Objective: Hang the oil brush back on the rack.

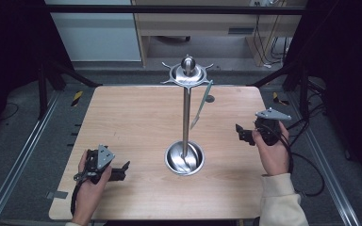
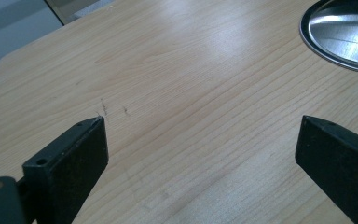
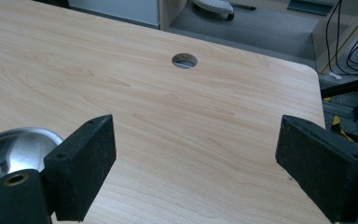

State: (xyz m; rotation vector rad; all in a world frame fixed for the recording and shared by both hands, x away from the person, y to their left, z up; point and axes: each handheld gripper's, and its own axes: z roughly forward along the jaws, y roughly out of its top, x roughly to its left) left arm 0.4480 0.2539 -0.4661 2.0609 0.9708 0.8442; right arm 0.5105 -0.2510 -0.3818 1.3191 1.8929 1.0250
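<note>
A steel utensil stand rises from the middle of the wooden table [image 1: 132, 117]: a round dished base [image 1: 184, 157], a thin pole [image 1: 185, 113] and a hooked crown with a ball [image 1: 187, 71]. A slim pale-green utensil [image 1: 201, 104] hangs slanted from a right-hand hook. My left gripper [image 1: 124, 171] rests near the front left, its jaws spread wide toward the base and holding nothing. In the left gripper view, the left gripper [image 2: 200, 135] faces bare wood, with the base's rim [image 2: 345, 37] at top right. My right gripper [image 1: 242, 134] hovers right of the pole, open and empty. In the right gripper view, the right gripper [image 3: 193, 140] has the base [image 3: 18, 142] at lower left.
A round cable hole [image 3: 184, 60] pierces the table near its far edge, also in the high view [image 1: 209, 98]. Dark frame rails run along both sides of the table. Beyond the far edge is grey floor with wooden furniture and cables [image 1: 264, 42].
</note>
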